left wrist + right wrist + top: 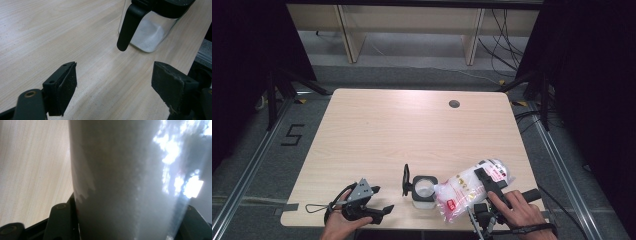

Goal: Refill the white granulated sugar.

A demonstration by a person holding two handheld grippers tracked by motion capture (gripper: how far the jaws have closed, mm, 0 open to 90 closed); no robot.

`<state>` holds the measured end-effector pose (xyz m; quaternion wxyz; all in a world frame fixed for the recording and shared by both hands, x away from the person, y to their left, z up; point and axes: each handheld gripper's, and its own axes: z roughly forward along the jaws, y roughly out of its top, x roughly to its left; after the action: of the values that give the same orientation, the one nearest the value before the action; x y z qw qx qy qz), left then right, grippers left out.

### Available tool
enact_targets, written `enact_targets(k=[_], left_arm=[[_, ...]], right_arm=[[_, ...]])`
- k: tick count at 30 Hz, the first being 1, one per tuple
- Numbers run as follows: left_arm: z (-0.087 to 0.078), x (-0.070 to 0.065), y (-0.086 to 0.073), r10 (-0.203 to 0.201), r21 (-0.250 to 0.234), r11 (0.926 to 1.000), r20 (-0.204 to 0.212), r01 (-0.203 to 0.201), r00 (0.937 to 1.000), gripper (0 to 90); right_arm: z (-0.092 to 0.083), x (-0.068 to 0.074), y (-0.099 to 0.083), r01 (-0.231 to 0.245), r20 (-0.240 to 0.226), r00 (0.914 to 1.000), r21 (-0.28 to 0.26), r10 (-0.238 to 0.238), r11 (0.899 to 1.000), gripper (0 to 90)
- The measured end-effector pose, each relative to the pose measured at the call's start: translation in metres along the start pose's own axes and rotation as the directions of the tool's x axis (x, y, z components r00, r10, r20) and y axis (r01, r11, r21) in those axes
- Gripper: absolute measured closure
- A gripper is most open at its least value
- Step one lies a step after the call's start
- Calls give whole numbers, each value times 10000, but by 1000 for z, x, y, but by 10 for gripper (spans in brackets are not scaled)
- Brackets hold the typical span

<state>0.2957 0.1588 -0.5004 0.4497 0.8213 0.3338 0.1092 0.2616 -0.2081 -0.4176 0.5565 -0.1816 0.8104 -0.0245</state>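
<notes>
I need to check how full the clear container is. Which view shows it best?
The left gripper view: the container stands close, white powder visible through its wall. The high view shows it small, from above. The right gripper view shows the bag.

Left hand (343,223) rests low at the near edge, its tool (379,212) lying level with jaws spread wide apart. Right hand (523,212) holds its tool (482,184) tilted, jaws clamped partway.

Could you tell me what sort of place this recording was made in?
Probably a lab or recording bay: a bare wooden table ringed by black curtains, with loose cables on the grey floor and a taped number beside it.
</notes>
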Motion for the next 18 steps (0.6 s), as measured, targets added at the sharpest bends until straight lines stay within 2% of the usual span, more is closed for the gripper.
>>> enact_targets(k=[1,2,3,5,6,7,9,10,12,14,15,16,17,18], left_arm=[[-1,1,0,134,123,9998,-6,-134,9999,199],[0,1,0,-15,83,10000,31,15,10000,199],[0,1,0,-39,111,9999,34,39,10000,199],[-1,1,0,35,115,9999,22,-35,10000,199],[-1,1,0,161,131,9998,28,-161,9999,199],[-1,1,0,1,114,9999,22,-1,10000,199],[-1,1,0,-9,112,9999,29,8,10000,199],[0,0,0,-89,-7,10000,29,89,10000,199],[0,1,0,89,70,9999,-53,-89,9999,199],[-1,1,0,48,115,9999,-3,-48,10000,199],[0,0,0,-54,-3,10000,4,54,10000,199],[0,0,0,48,-2,10000,5,-48,10000,200],[-1,1,0,91,137,9999,0,-91,10000,199],[0,1,0,14,88,10000,24,-14,10000,199]], right_arm=[[0,-1,1,180,-30,9998,-57,-180,9998,442],[1,0,1,170,197,9997,-246,-165,9996,442],[0,-1,1,254,105,9996,-232,-252,9994,442],[-1,0,3,-9,21,10000,-165,10,9999,442],[-1,0,2,109,14,9999,-213,-109,9997,442],[0,0,2,121,178,9998,-321,-115,9994,442],[0,0,2,-57,34,10000,-158,58,9999,442],[0,-2,1,260,18,9997,-175,-260,9995,442],[1,-1,1,312,233,9993,-369,-304,9988,443],[-2,2,2,-213,-24,9998,-167,213,9996,443],[-2,-1,3,198,-68,9998,-140,-199,9997,443],[-2,-2,3,328,-50,9994,-226,-330,9992,443],[-2,4,2,-496,64,9987,-177,497,9986,443],[-2,2,2,-259,-22,9997,-104,259,9996,442]])
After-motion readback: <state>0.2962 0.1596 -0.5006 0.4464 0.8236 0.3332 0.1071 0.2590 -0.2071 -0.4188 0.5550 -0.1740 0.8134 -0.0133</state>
